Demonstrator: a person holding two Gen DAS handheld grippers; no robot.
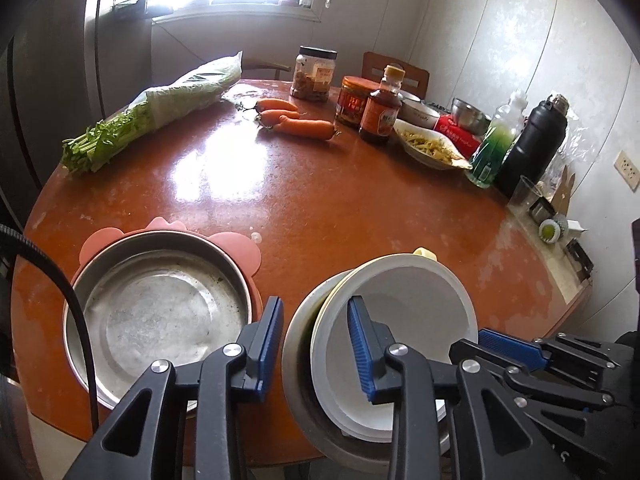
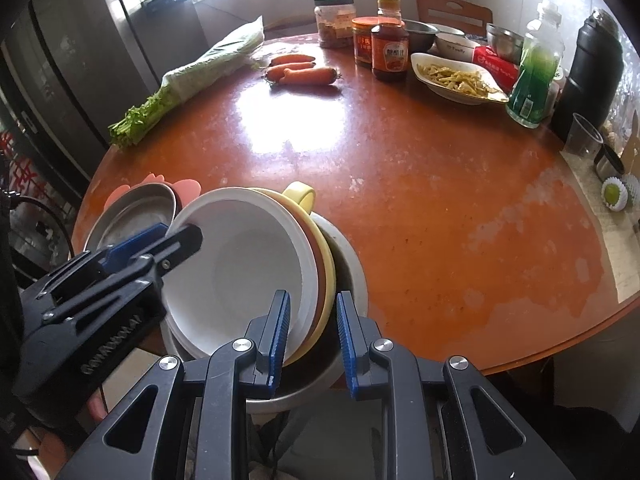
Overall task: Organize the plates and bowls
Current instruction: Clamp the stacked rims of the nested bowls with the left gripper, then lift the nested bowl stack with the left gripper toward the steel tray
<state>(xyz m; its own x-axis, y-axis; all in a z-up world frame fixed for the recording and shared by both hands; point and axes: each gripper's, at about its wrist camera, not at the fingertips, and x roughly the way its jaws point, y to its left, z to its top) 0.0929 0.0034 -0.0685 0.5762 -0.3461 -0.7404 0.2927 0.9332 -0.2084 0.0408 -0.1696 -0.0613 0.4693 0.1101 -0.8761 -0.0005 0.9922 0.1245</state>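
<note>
- Sitting at the near edge of the round table (image 2: 420, 184), a stack of bowls overhangs the rim slightly in the right wrist view.
- White bowl (image 2: 240, 272) lies tilted on top, smooth and matte; under it show a brownish bowl rim (image 2: 320, 258) and a yellow bowl (image 2: 330, 276) with a loop handle, all nested in a dull grey metal basin (image 2: 352, 276).
- Right gripper (image 2: 313, 344) has its fingers apart, straddling the near rims of the white, brown and yellow bowls; whether the blue ribbed pads (image 2: 280, 332) touch them I cannot tell.
- Left gripper (image 1: 316, 344) is spread wide across the white bowl's (image 1: 408, 320) left rim, one pad (image 1: 358, 344) inside the bowl, the other outside; no pinch is visible.
- Just left of the stack, a scuffed round metal pan (image 1: 160, 312) sits on a pink scalloped mat (image 1: 168, 228), close to the table edge.
- Middle of the table is bare, glossy orange-brown with worn pale patches.
- Far side holds bagged greens (image 1: 152, 116), three carrots (image 1: 296, 120), jars (image 1: 314, 74), a sauce bottle (image 1: 382, 108), a white dish of food (image 1: 432, 148), a green bottle (image 1: 496, 148) and a black flask (image 1: 532, 144), well apart from the stack.
</note>
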